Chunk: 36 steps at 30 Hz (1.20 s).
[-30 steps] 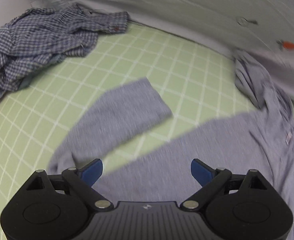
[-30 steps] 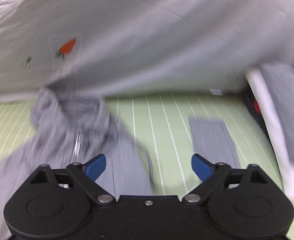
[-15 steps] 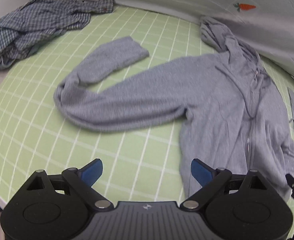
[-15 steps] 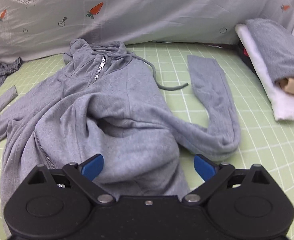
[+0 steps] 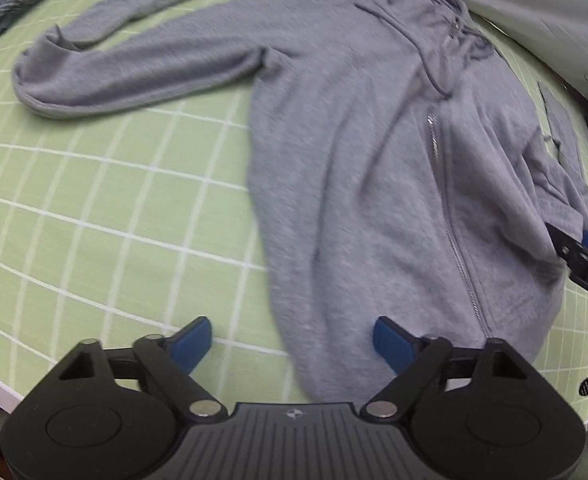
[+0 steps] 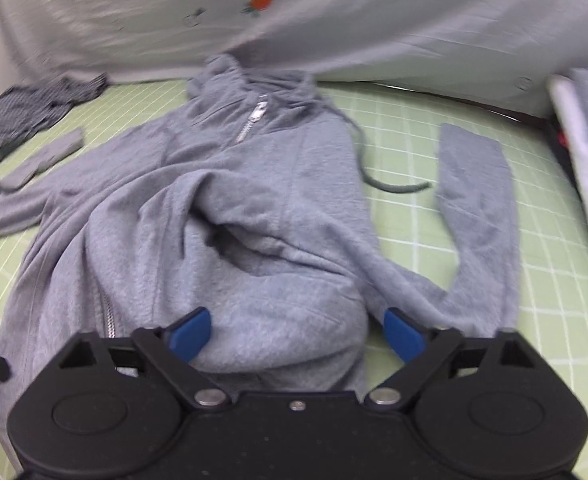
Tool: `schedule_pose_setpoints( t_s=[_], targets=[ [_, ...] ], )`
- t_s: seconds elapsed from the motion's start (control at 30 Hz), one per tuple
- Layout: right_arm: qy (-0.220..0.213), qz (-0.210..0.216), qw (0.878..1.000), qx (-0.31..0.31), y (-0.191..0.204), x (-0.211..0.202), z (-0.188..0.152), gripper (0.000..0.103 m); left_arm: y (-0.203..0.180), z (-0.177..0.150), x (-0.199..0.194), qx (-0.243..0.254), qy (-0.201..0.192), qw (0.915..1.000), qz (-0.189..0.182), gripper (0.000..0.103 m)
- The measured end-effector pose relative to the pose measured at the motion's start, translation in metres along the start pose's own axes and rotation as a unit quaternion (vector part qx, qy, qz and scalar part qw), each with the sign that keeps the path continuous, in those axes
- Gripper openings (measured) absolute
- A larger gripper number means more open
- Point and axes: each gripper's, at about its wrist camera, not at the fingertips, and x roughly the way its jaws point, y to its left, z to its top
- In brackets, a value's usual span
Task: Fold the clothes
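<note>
A grey zip hoodie (image 5: 373, 140) lies face up on the green grid mat (image 5: 94, 200), sleeves spread, its right side bunched; it also shows in the right wrist view (image 6: 254, 220). My left gripper (image 5: 294, 344) is open, just above the hoodie's bottom left hem corner. My right gripper (image 6: 297, 332) is open over the bunched bottom right hem. The right gripper's tip (image 5: 581, 248) shows at the right edge of the left wrist view.
A blue checked shirt (image 6: 22, 116) lies crumpled at the far left of the mat. A folded stack of grey and white clothes (image 6: 581, 168) sits at the right edge. A white sheet with carrot prints (image 6: 333, 20) hangs behind.
Both grippers have pulled back and dropped toward the hoodie's bottom hem. The hoodie has not been taken hold of; both stay open.
</note>
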Motion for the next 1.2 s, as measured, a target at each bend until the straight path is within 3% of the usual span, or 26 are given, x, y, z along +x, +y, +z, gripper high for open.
schedule_pose_setpoints(
  t_s=[0.07,0.1,0.13,0.17,0.2,0.33,0.4,0.5,0.53,0.57,0.6,0.63,0.7,0.77,0.83,0.87,1.03,1.1,1.17,1.2],
  targets=[
    [0.002,0.004,1.000,-0.014,0.003,0.002,0.002,0.070,-0.004,-0.002,0.002,-0.003,-0.005,1.0000,0.000,0.071],
    [0.002,0.004,1.000,-0.020,0.004,0.002,0.002,0.047,-0.005,-0.002,0.001,-0.001,-0.011,0.9999,-0.001,0.065],
    [0.004,0.008,1.000,-0.015,0.004,0.000,0.002,0.034,-0.005,-0.003,0.000,-0.003,-0.015,0.9999,-0.008,0.046],
    [0.006,0.013,1.000,-0.011,0.004,-0.002,0.002,0.032,-0.003,-0.002,0.000,-0.012,-0.016,0.9996,-0.021,0.026],
    [0.007,0.017,1.000,-0.007,0.004,-0.003,0.002,0.021,-0.001,-0.002,-0.001,-0.022,-0.017,0.9991,-0.033,0.020],
    [0.018,0.030,0.999,0.014,-0.003,-0.019,0.002,0.011,0.014,0.000,-0.020,-0.037,-0.040,0.9976,-0.043,0.016],
    [0.023,0.051,0.998,0.034,-0.016,-0.043,0.004,0.011,0.029,0.004,-0.047,-0.042,-0.065,0.9960,-0.045,0.016],
    [0.015,0.115,0.988,0.101,-0.031,-0.083,-0.001,0.010,0.054,0.014,-0.096,-0.054,-0.117,0.9911,-0.035,0.015],
    [0.014,0.133,0.982,0.131,-0.033,-0.092,-0.006,0.011,0.061,0.018,-0.109,-0.054,-0.137,0.9888,-0.024,0.017],
    [0.024,0.125,0.981,0.149,-0.033,-0.092,-0.012,0.013,0.068,0.022,-0.117,-0.053,-0.153,0.9867,-0.011,0.025],
    [0.040,0.104,0.981,0.157,-0.030,-0.084,-0.019,0.020,0.074,0.025,-0.115,-0.048,-0.157,0.9864,0.002,0.029],
    [0.062,0.082,0.982,0.157,-0.026,-0.074,-0.024,0.028,0.079,0.029,-0.109,-0.043,-0.148,0.9880,0.013,0.041],
    [0.082,0.039,0.981,0.172,-0.018,-0.060,-0.030,0.041,0.089,0.035,-0.097,-0.031,-0.127,0.9908,0.036,0.049],
    [0.075,0.027,0.982,0.173,-0.010,-0.057,-0.029,0.055,0.098,0.033,-0.087,-0.013,-0.104,0.9932,0.051,0.061],
    [0.054,0.004,0.986,0.157,-0.002,-0.059,-0.022,0.078,0.108,0.028,-0.080,-0.004,-0.091,0.9945,0.052,0.065],
    [0.043,-0.013,0.988,0.145,0.002,-0.059,-0.019,0.081,0.113,0.028,-0.076,-0.005,-0.081,0.9956,0.046,0.065],
    [0.019,-0.037,0.996,0.078,0.021,-0.048,0.001,0.082,0.122,0.026,-0.055,-0.003,-0.044,0.9989,0.015,0.065],
    [0.041,-0.027,0.996,0.081,0.025,-0.030,0.005,0.078,0.120,0.029,-0.049,0.009,-0.035,0.9993,0.012,0.065],
    [0.062,-0.016,0.994,0.084,0.029,-0.013,0.008,0.059,0.119,0.032,-0.043,0.018,-0.027,0.9994,0.010,0.065],
    [0.070,0.001,0.993,0.097,0.026,-0.006,0.009,0.036,0.119,0.032,-0.043,0.021,-0.026,0.9994,0.007,0.065]
  ],
)
